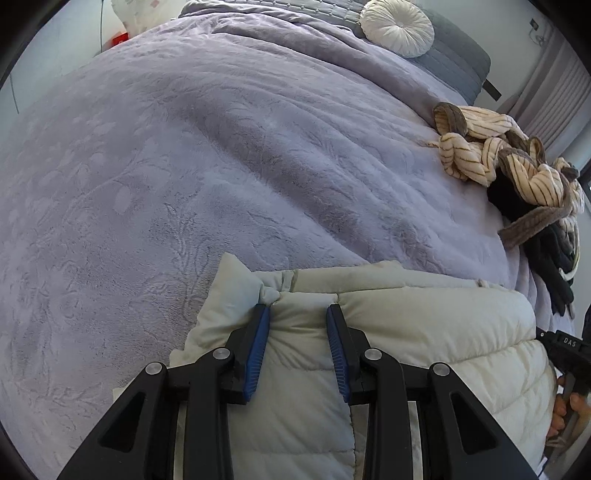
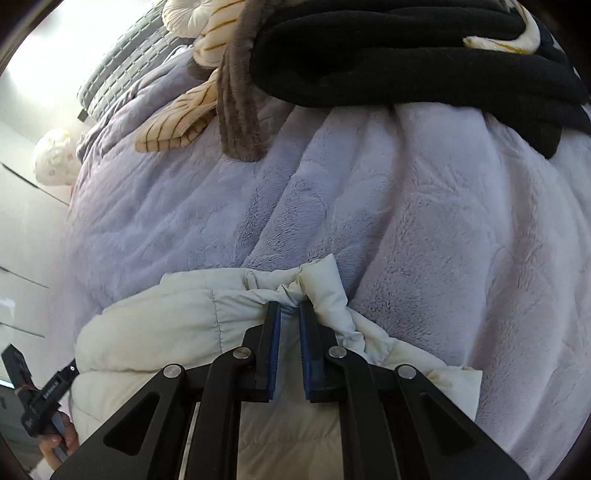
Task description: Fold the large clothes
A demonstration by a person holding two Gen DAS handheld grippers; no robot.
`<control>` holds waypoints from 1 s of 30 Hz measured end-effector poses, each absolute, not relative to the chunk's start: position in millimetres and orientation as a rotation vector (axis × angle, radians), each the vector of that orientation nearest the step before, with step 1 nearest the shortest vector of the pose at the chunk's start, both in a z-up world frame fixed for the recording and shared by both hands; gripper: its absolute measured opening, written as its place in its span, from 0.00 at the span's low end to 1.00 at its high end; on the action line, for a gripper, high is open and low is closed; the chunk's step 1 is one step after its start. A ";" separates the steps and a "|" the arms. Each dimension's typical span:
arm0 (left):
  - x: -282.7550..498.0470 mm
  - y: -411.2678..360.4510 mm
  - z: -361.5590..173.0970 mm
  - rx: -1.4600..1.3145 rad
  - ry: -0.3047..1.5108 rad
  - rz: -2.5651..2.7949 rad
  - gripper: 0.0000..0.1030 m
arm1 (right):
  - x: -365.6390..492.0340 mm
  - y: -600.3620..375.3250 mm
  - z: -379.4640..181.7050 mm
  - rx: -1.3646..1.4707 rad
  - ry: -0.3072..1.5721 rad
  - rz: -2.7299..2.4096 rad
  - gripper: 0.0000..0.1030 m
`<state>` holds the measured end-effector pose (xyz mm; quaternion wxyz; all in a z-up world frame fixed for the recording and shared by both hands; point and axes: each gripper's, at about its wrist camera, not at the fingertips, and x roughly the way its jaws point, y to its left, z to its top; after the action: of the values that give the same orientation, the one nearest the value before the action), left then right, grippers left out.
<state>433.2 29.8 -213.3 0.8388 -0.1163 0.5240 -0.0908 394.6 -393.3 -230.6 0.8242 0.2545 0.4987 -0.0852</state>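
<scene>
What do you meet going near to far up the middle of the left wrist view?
Left tool → puffy white jacket → lavender plush blanket → round white cushion.

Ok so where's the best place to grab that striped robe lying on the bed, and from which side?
Judging by its pose, take the striped robe at the brown-trimmed edge that loops up off the purple blanket. Come in from the open blanket side: the other side is bunched against the black garment, where a pinch might catch both.
</scene>
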 end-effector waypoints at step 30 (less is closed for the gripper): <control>298.5 42.9 -131.8 -0.136 1.166 -0.166 0.84 | 263.1 -336.7 -142.7 0.540 1.044 -0.131 0.44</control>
<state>298.5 42.9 -131.8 0.8295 -0.0639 0.5493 -0.0781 263.1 -336.7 -142.7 0.8303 0.2545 0.4920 -0.0617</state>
